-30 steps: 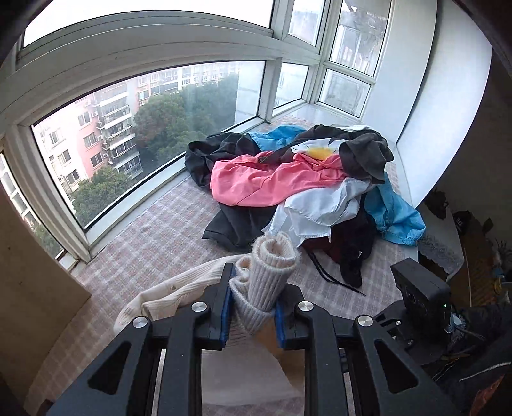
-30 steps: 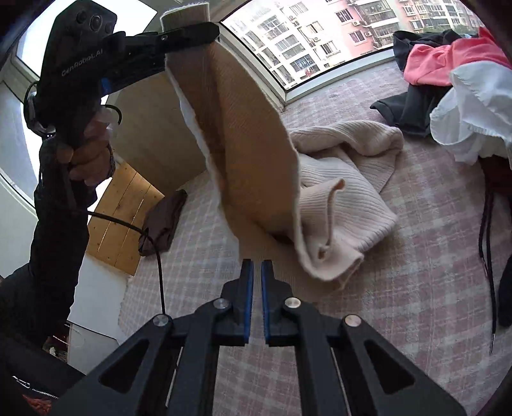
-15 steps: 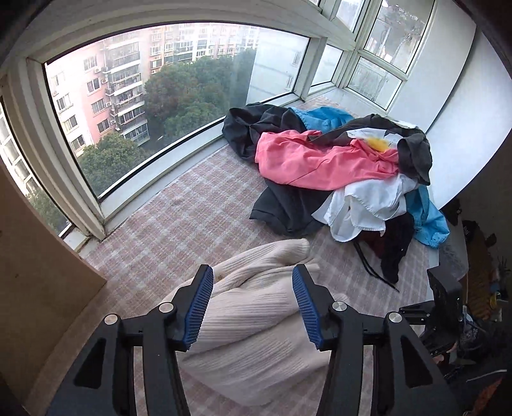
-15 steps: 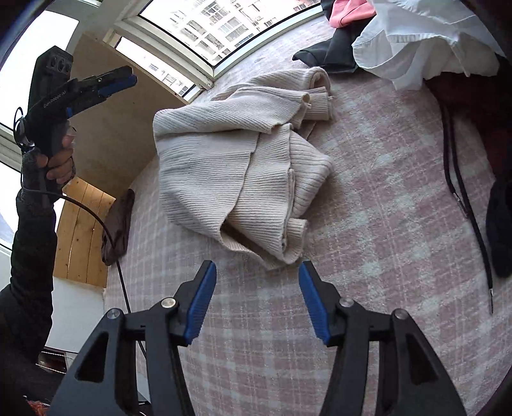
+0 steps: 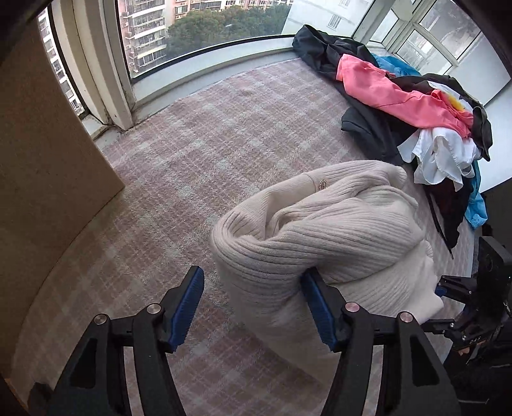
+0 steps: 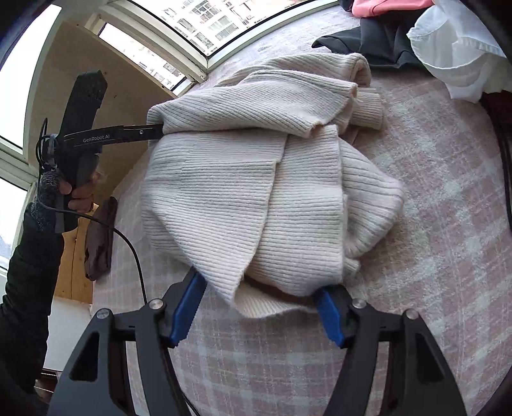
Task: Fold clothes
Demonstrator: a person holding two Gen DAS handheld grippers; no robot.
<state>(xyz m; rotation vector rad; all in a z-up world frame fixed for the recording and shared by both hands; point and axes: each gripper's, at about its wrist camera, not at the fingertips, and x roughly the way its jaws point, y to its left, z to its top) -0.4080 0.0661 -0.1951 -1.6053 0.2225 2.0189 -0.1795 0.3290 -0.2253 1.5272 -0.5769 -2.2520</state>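
Cream ribbed knit sweater (image 6: 256, 179) bunched in loose heap on pink-white plaid carpet (image 5: 198, 153), directly ahead of both jaws. Left gripper (image 5: 252, 307) jaws just been opening, now spread; sweater edge lies between them and over right blue pad, not clamped. Right gripper (image 6: 256, 310) jaws also just opened, spread wide, sweater hem sagging between tips, not pinched. Pile of mixed clothes, pink, black, white, blue (image 5: 412, 108), well beyond left jaws, by curved window (image 5: 204, 28).

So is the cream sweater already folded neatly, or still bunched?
Still bunched: the cream sweater lies in a rumpled heap on the checked cover, layers overlapping unevenly.
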